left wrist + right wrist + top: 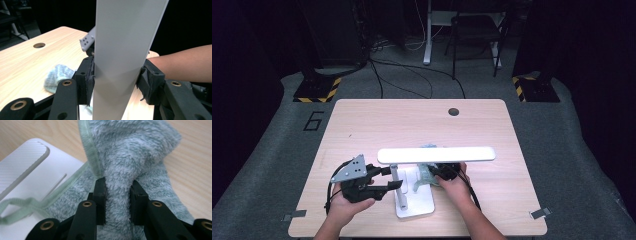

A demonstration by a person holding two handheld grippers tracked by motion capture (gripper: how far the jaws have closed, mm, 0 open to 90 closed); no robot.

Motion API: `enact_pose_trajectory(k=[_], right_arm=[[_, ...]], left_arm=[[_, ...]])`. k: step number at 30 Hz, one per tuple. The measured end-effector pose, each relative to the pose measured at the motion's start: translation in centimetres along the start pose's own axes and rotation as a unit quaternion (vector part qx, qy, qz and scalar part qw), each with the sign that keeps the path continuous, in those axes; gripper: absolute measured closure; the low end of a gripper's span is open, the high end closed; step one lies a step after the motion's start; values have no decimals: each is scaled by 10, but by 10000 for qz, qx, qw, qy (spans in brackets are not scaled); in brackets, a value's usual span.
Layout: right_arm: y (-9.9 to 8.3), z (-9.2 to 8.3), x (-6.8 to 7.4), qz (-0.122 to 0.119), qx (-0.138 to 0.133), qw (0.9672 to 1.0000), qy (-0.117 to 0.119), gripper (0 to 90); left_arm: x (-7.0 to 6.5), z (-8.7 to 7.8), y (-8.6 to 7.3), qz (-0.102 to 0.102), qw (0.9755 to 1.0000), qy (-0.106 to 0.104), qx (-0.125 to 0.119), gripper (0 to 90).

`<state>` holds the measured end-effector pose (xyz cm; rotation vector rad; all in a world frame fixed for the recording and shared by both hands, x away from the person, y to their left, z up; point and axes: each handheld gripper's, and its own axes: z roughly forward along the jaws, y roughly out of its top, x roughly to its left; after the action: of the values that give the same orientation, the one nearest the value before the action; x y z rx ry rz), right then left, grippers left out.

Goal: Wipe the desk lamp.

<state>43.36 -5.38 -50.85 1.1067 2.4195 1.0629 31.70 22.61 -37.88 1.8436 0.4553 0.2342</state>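
Clamping lamp post [396, 176]: left hand-held gripper [393, 177]; right hand-held gripper [117, 187] pinching cloth [130, 152].

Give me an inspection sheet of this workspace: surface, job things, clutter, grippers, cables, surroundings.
Surface: light wooden table with a round grommet hole.
Job's things: white desk lamp with flat bar head, slim post and square base; fluffy pale green cloth lying partly on the base.
Clutter: nothing seen.
Grippers: left gripper shut on the lamp; right gripper shut on a fold of the cloth.
Cables: black cables on the floor beyond the table.
Surroundings: grey floor, chair, stands with yellow-black striped bases.
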Motion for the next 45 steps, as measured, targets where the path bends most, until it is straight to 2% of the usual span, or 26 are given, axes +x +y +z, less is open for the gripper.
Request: enact_pose_trajectory(k=[1,2,4,7,8,10,15,22,28,30,32,33,35,36,38,41,42,45], right_arm=[[-2,0,1,30,-89,10000,-7,718],[-4,-2,4,145,-40,9999,18,718],[-7,-5,4,180,-66,9998,84,719],[-14,-11,8,113,-79,9998,145,722],[-16,-14,11,96,-84,9998,169,723],[-23,-20,16,-24,-115,9997,197,724],[-40,-36,25,-104,-103,9989,444,723],[-71,-59,38,91,-299,9968,734,723],[-82,-75,48,-141,-191,9957,899,717],[-86,-77,50,-122,-175,9957,906,716],[-86,-76,49,-222,-213,9957,875,713],[-85,-75,49,-137,-184,9959,877,713],[-82,-71,47,-169,-212,9961,841,714],[-81,-70,48,-57,-245,9968,764,714],[-79,-66,46,-141,-294,9971,688,715],[-72,-60,44,-36,-247,9979,591,715],[-70,-57,42,-64,-317,9980,538,715],[-63,-49,37,103,-349,9983,459,715]], left_arm=[[-1,0,1,11,10000,18,34,518],[-2,0,1,16,10000,42,48,520],[-2,0,1,6,10000,70,50,522],[-3,1,1,-3,10000,84,36,522],[-2,1,1,56,9999,103,45,522],[-3,2,1,29,10000,90,22,522],[-3,2,1,42,9999,87,40,522],[-4,2,1,22,9999,108,53,523],[-4,1,1,43,9999,121,68,524],[-4,2,1,38,9999,109,48,524],[-4,2,1,3,10000,92,18,524],[-3,2,0,-7,10000,82,14,523],[-2,2,0,-33,10000,40,-10,521],[-2,1,0,-30,10000,37,-9,521],[-1,1,0,-20,10000,12,8,521],[-1,2,-1,-39,10000,1,-24,520],[-1,2,-1,-31,10000,-21,-18,520],[1,1,-1,-18,10000,-43,-7,520]])
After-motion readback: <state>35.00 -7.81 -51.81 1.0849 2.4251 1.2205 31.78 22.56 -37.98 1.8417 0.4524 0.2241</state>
